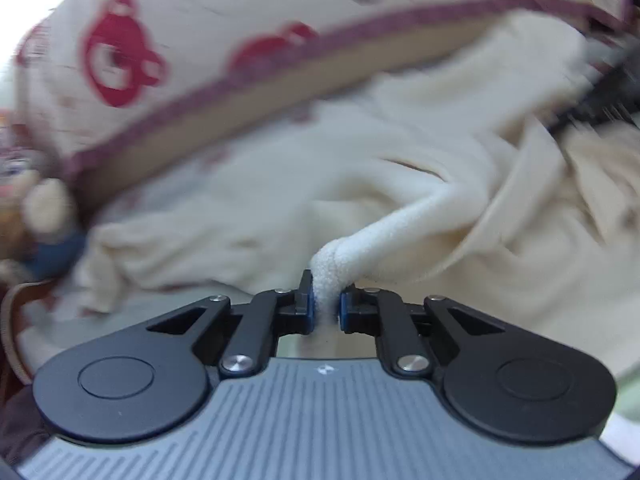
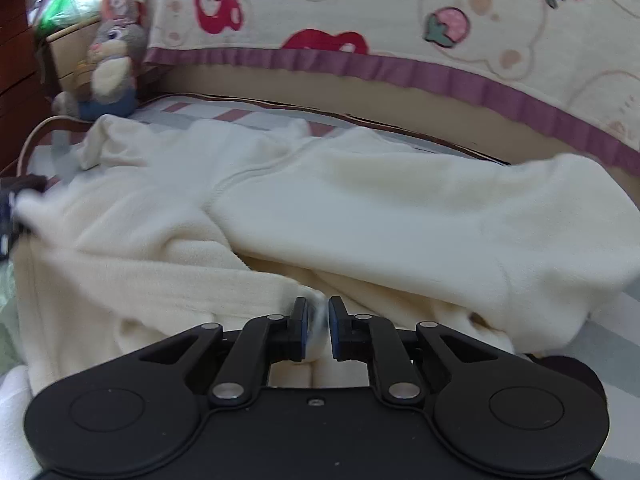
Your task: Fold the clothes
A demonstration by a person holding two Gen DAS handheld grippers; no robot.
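A cream fleece garment (image 2: 360,208) lies spread and rumpled across the bed, one sleeve folded over its body. My left gripper (image 1: 325,304) is shut on a bunched edge of the same fleece garment (image 1: 400,216), which stretches away to the right in a taut rope. My right gripper (image 2: 318,322) is shut on another edge of the fleece near its front hem. At the left edge of the right wrist view, the other gripper (image 2: 8,216) shows as a dark blur against the cloth. The left wrist view is smeared by motion.
A striped bedsheet (image 2: 248,114) lies under the garment. A cartoon-print blanket with a purple hem (image 2: 400,24) hangs over the headboard behind. A grey plush rabbit (image 2: 114,52) sits at the far left corner beside a wooden nightstand (image 2: 68,52).
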